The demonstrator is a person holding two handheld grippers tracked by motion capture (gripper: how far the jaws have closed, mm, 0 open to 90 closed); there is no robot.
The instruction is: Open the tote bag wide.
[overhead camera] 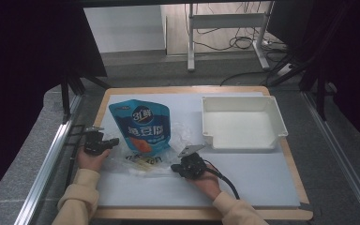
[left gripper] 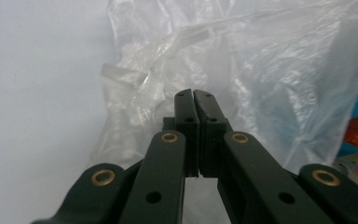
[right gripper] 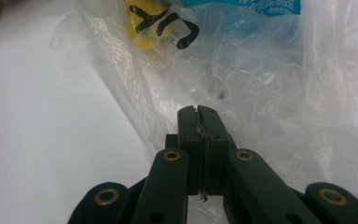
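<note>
a: so both grip the clear plastic bag (overhead camera: 143,161)?
b: right gripper (right gripper: 198,111) pinches film; left gripper (left gripper: 194,94) closed, hold unclear. blue snack pouch (overhead camera: 143,129) inside mid-table. film may tear.

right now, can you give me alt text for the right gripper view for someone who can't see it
The right gripper has its two black fingers closed together on a fold of crumpled clear plastic bag, which lies on a white table surface. Behind the film, at the top, show a yellow patch with black markings and the edge of a blue printed pouch.
</note>
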